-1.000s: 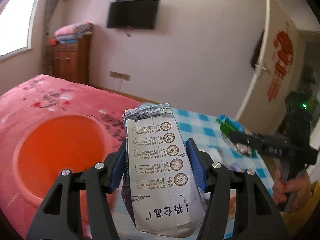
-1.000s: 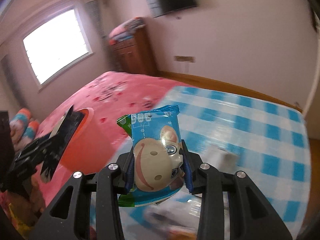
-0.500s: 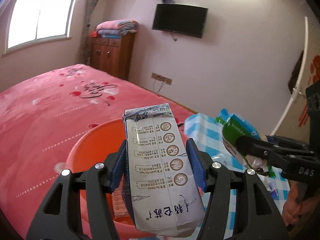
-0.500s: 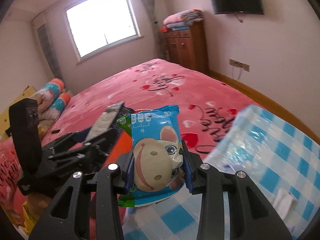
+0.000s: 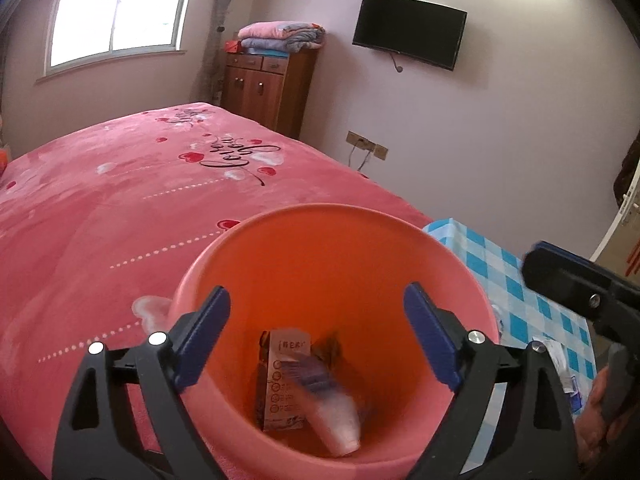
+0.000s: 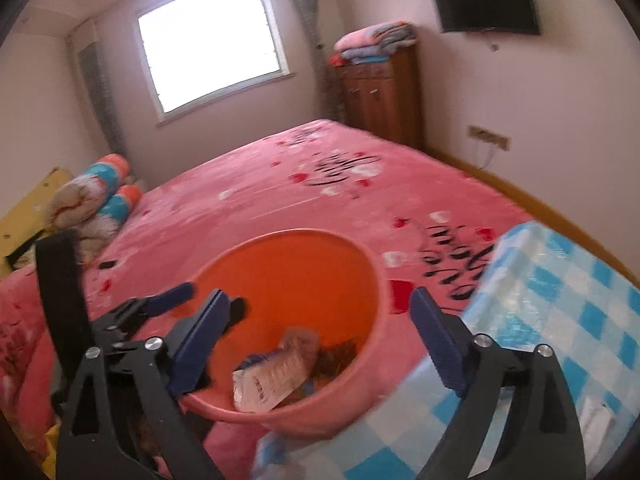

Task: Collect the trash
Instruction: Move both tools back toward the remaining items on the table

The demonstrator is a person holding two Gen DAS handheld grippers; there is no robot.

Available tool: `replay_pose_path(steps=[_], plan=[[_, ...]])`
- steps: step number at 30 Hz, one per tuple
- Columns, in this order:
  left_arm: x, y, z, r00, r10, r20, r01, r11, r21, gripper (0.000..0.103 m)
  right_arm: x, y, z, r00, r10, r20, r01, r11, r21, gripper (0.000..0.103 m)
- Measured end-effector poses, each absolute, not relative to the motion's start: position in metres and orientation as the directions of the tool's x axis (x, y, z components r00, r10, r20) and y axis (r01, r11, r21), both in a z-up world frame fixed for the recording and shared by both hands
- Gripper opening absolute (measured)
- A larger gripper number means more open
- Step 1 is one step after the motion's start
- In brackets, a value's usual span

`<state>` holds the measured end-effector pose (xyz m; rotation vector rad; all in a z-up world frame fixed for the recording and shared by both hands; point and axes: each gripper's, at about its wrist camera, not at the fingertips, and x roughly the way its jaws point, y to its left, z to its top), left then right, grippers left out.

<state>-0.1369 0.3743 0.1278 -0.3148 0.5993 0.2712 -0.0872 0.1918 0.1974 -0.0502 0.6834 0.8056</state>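
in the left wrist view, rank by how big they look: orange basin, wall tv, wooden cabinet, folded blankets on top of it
1. orange basin, though it is nearest the camera, so its true size is unsure
2. wooden cabinet
3. wall tv, close to the cabinet in apparent size
4. folded blankets

An orange plastic basin (image 5: 332, 248) is seen standing upright at the edge of the pink bed, just beside the blue checked table, its round mouth open upward. Inside it, a brown-and-white printed packet (image 5: 285, 376) is leaned against the inner wall, its top end up. A pale, blurred wrapper (image 5: 334, 412) is caught lying slantwise across the packet's lower part, near the basin's bottom. From the right wrist view, a whitish packet (image 6: 272, 376) is shown tilted against darker scraps in the basin (image 6: 280, 256).
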Motion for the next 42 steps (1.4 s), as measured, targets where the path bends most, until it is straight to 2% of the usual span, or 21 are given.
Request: replay_pose_path(steps=[8,24,42], plan=[[-0.144,0.356,0.133,0.811,0.165,-0.562,-0.318,0.930,-0.186,0.092,-0.098,0.143,0.188,0.595,0.570,-0.566,-0.585,0.790,0.181,0.094],[-0.151,0.297,0.141,0.841,0.050,-0.539,-0.183,0.963,-0.197,0.093,-0.114,0.055,0.166,0.674,0.458,-0.579,-0.422,0.883,0.208,0.096],[-0.153,0.229,0.140,0.823,-0.038,-0.567,-0.070,0.984,-0.166,0.095,-0.136,-0.010,0.157,0.747,0.373,-0.551,-0.325,0.927,0.188,0.096]])
